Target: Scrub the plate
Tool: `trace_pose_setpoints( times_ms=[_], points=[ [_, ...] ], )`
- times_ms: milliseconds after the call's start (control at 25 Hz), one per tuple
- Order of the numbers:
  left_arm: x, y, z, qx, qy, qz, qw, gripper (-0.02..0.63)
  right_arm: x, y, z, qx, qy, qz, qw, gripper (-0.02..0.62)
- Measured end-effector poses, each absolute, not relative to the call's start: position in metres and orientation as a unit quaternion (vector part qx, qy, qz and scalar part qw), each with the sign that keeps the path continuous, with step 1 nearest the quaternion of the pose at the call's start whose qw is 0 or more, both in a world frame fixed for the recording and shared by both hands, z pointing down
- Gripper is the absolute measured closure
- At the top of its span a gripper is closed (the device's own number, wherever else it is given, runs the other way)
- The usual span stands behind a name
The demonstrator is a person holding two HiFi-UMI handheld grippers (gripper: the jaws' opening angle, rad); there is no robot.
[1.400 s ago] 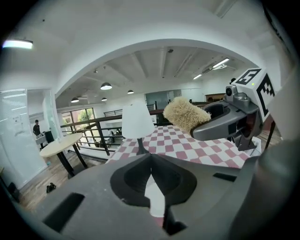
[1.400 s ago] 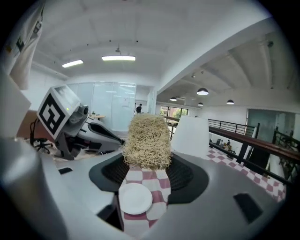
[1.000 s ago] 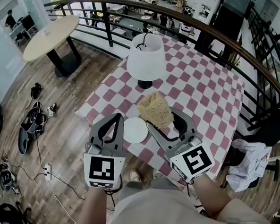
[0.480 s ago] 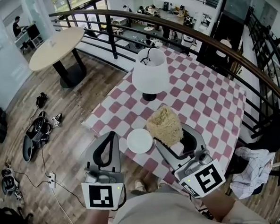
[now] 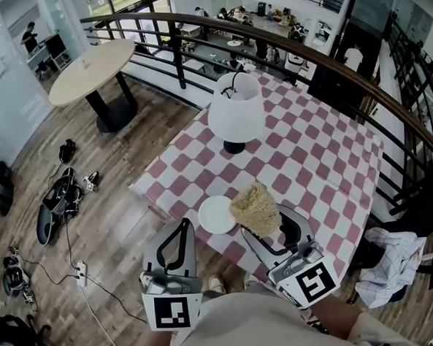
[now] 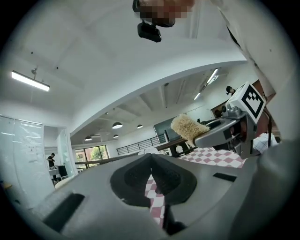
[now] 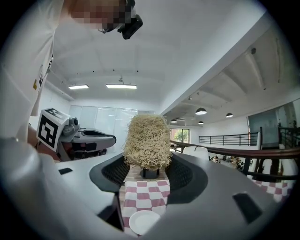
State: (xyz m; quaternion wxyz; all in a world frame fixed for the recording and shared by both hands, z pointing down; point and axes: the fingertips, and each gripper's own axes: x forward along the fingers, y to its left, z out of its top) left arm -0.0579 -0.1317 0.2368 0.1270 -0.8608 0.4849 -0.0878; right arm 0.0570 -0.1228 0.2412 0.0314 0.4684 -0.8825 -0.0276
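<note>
Pulled back toward the person, the right gripper (image 5: 267, 228) pinches the straw scrubber (image 5: 255, 209) in its jaws beside the plate (image 5: 216, 214), the left gripper (image 5: 183, 228) with jaws pressed together.

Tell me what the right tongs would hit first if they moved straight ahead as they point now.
Probably the lamp: its dark base shows just behind the scrubber held in the right tongs. The plate lies below that line. Depth is uncertain.

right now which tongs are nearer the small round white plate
Right. The right tongs hold the straw-coloured fibrous scrubber at the right rim of the small round white plate; the left tongs, shut, sit off its lower-left edge.
</note>
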Motion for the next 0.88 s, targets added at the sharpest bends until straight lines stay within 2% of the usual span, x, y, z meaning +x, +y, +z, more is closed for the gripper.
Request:
trace_pose_setpoints(
  times_ms=[160,320,560,880],
  points=[
    [-0.051,-0.132,0.241,-0.864,0.467,-0.118,0.146,0.592,0.056,-0.123,0.244,0.469,-0.882,-0.031,0.035,0.356],
    [-0.046,-0.128,0.244,-0.869,0.463,-0.115,0.128,0.592,0.06,-0.123,0.246,0.472,-0.881,-0.021,0.037,0.356],
    [-0.04,-0.124,0.239,-0.876,0.448,-0.115,0.139,0.592,0.063,-0.118,0.243,0.478,-0.877,-0.019,0.041,0.356],
    [-0.045,-0.122,0.243,-0.878,0.451,-0.116,0.11,0.592,0.054,-0.113,0.239,0.474,-0.88,-0.023,0.039,0.356]
  ],
)
